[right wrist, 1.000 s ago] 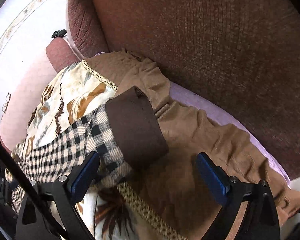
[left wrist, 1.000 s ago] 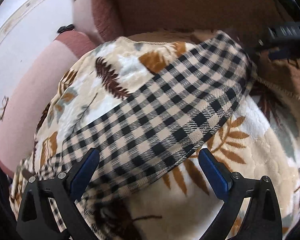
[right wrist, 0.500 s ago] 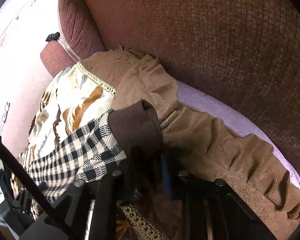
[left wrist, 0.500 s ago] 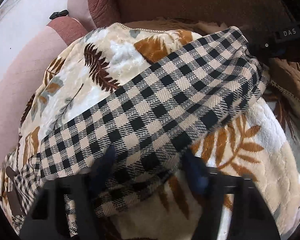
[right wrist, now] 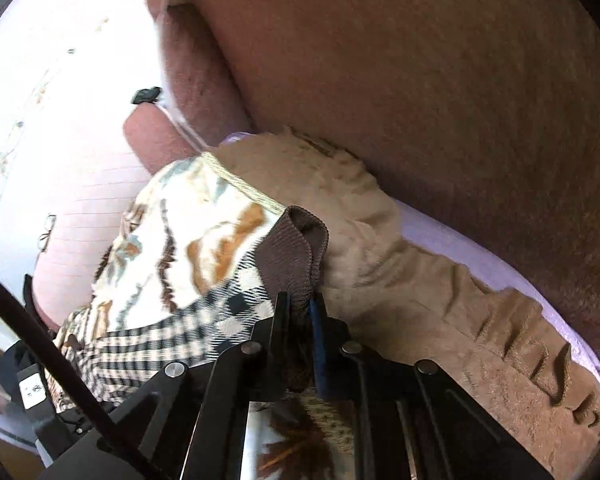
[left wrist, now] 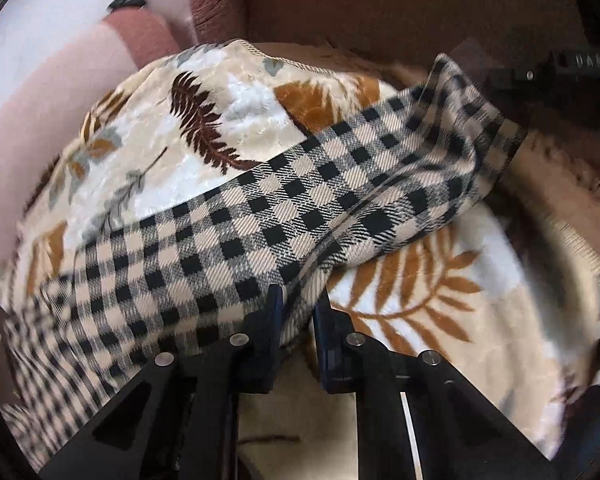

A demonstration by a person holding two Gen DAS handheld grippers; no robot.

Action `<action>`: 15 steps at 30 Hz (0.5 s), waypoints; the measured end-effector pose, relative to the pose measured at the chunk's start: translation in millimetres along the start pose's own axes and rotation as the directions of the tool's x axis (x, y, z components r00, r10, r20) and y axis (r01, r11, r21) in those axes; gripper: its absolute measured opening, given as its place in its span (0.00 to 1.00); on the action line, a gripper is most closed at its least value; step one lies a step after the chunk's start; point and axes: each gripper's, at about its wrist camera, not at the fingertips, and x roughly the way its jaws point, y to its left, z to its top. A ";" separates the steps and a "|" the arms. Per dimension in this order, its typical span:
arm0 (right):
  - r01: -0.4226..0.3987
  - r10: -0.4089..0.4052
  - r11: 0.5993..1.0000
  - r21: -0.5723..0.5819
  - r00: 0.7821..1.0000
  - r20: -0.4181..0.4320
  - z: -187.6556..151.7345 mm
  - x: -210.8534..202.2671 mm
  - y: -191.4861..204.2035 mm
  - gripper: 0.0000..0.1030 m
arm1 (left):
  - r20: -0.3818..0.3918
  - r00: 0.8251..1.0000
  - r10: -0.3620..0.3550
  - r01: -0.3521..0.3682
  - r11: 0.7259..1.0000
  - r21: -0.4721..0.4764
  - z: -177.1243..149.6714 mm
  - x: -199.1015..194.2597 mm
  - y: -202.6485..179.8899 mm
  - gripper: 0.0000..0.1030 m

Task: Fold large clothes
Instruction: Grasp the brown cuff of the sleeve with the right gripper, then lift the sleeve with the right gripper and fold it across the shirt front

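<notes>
Left gripper [left wrist: 298,312] — enters from the bottom edge of its own view, pointing forward and slightly down over the blanket; jaws drawn nearly together, pinching a fold at the lower edge of the sleeve [left wrist: 300,208] between them.

Right gripper [right wrist: 300,310] — enters from the bottom of its view, aimed up toward the sofa back; jaws almost closed, clamped on the brown ribbed cuff [right wrist: 296,256], which stands up in a folded peak above the fingertips. In the left view its black body shows at the upper right, at the far end of the sleeve.

Sleeve — black-and-cream check, part of a large garment; stretched in a diagonal band from lower left to upper right across the blanket, held at both places, its far end raised off the surface. Its cuffed end appears in the right view [right wrist: 204,320], running left and down from the cuff.

Blanket [left wrist: 204,120] — cream plush with brown, rust and grey leaf prints; lies under the sleeve, humped over the seat. Plain tan reverse side [right wrist: 420,300] turned up and rumpled along the sofa back.

Sofa [right wrist: 420,80] — brown woven back; pink armrest [left wrist: 60,92] at left.

Small black object [right wrist: 146,95] — on the armrest top, too small to identify
</notes>
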 end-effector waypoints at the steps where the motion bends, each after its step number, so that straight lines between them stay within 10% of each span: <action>1: -0.009 0.009 1.000 -0.012 1.000 0.006 1.5 -3.5 7.1 0.10 | 0.007 0.999 -0.033 0.033 0.999 -0.034 -1.6 -6.4 6.4 0.11; 10: -0.111 0.119 0.984 -0.141 0.992 0.045 17.4 -30.5 90.7 0.10 | 0.029 0.994 -0.103 0.106 0.987 -0.123 -12.8 -32.4 32.2 0.13; 13: -0.119 0.130 0.975 -0.185 0.990 0.050 18.3 -35.3 110.1 0.09 | 0.054 0.991 -0.120 0.125 0.986 -0.110 -10.4 -33.1 24.9 0.65; 15: -0.125 0.137 0.974 -0.189 0.989 0.049 17.4 -37.9 112.3 0.10 | 0.094 0.989 -0.114 0.123 0.988 -0.094 -10.3 -37.0 19.3 0.73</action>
